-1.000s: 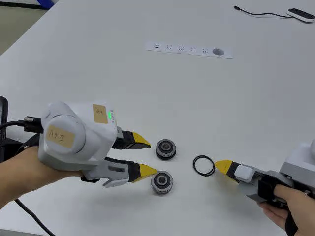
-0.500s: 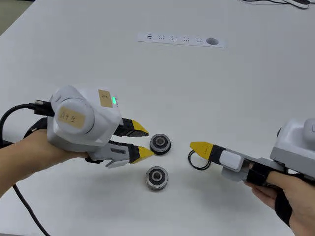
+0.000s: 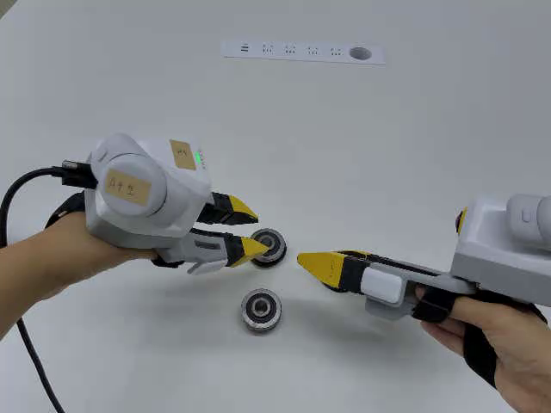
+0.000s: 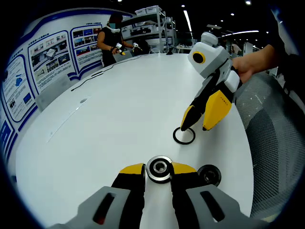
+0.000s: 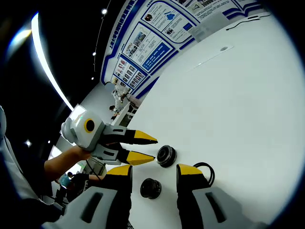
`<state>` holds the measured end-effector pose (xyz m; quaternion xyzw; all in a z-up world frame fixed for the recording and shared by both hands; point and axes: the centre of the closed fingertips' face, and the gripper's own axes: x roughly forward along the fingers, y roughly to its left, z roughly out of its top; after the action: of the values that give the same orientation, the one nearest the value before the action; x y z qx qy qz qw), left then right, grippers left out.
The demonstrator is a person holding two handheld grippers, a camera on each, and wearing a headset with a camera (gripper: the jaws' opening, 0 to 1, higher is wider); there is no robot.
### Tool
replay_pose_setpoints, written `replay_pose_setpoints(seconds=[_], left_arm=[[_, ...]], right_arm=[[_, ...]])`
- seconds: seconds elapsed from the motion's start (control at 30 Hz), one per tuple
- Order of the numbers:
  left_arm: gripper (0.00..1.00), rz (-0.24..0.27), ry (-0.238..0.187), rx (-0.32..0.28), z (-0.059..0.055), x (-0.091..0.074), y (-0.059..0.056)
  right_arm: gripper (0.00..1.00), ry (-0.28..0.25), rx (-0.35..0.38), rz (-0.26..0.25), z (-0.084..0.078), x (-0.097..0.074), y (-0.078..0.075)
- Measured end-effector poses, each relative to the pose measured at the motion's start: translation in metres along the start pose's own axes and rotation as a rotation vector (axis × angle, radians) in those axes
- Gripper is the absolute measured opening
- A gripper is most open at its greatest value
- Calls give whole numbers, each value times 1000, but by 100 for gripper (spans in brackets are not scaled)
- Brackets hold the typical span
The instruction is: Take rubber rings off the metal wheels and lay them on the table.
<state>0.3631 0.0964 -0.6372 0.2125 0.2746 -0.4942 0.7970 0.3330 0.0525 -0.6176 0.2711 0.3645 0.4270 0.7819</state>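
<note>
The wheel point(image 3: 269, 247) at frame centre, between the tips of the spread left claw point(image 3: 249, 230), should be gripped squarely before its rubber ring point(image 3: 282, 249) is pulled by the spread right claw point(image 3: 312, 262).

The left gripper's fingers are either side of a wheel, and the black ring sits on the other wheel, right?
No: the black ring lies flat on the table, apart from the other wheel, as the left gripper view shows. The left gripper does have a wheel between its fingers.
</note>
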Motion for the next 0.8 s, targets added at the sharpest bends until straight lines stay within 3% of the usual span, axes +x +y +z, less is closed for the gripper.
replay_pose_setpoints(seconds=[0.27, 0.8], left_arm=[[20, -29, 15, -5, -2, 11, -4], [15, -29, 31, -19, -9, 12, -4]], right_arm=[[37, -9, 37, 13, 3, 4, -6], [37, 1, 62, 29, -1, 11, -2]])
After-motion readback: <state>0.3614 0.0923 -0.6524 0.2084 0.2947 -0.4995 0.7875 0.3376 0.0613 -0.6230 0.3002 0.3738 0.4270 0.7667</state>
